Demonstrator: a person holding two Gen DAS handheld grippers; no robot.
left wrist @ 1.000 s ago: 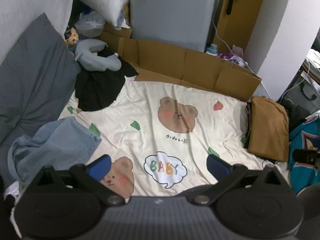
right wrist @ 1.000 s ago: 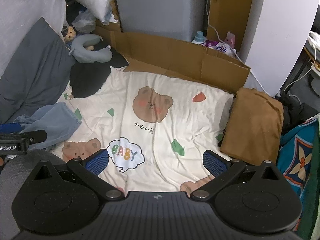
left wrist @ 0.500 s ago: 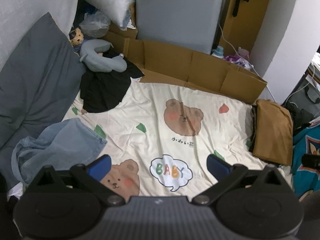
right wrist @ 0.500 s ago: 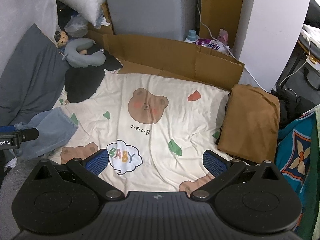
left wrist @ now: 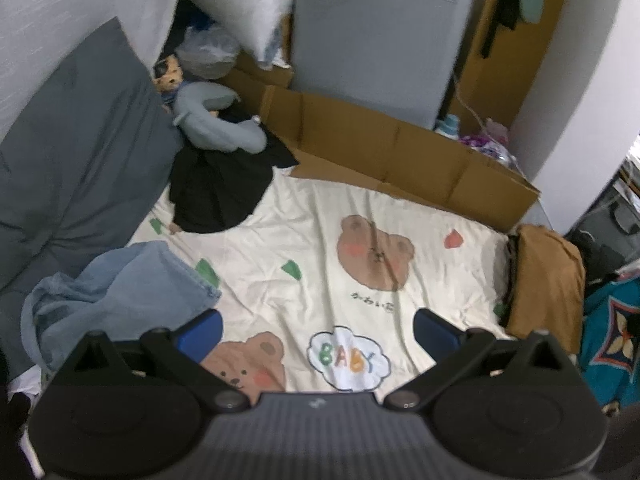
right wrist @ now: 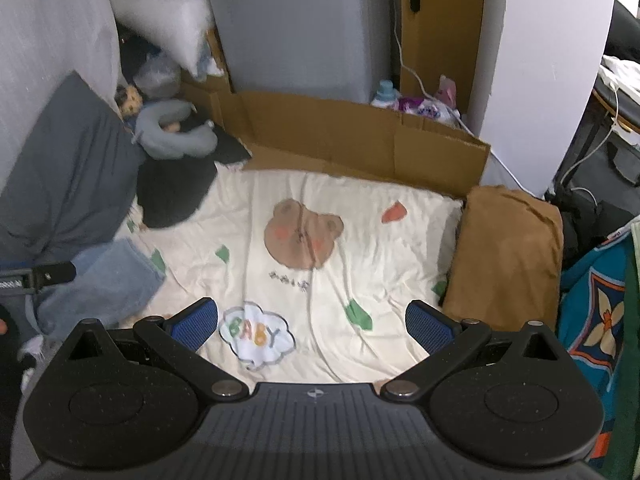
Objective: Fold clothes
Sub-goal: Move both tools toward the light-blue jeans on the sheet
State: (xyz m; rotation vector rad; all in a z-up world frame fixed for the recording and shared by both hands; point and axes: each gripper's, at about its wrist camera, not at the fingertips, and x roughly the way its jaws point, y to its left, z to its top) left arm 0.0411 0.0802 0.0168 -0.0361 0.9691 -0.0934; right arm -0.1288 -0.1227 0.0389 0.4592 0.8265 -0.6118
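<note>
Light blue jeans (left wrist: 116, 300) lie crumpled at the left edge of a cream bear-print sheet (left wrist: 312, 248); they also show in the right wrist view (right wrist: 104, 284). A black garment (left wrist: 218, 188) lies at the sheet's far left corner. A folded brown garment (left wrist: 548, 280) sits on the right edge, also seen in the right wrist view (right wrist: 508, 256). My left gripper (left wrist: 318, 330) is open and empty, held above the sheet's near side. My right gripper (right wrist: 312, 322) is open and empty above the sheet, to the right of the left one.
A cardboard wall (right wrist: 360, 140) borders the far side of the sheet. A grey pillow (left wrist: 72, 168) and a grey neck pillow (left wrist: 216, 124) lie at the left. A teal patterned cloth (right wrist: 600, 312) hangs at the right. A grey cabinet (left wrist: 372, 36) stands behind.
Both grippers have risen and tipped back from the sheet, so more of the back wall shows. Both stay open and empty. The clothes have not moved.
</note>
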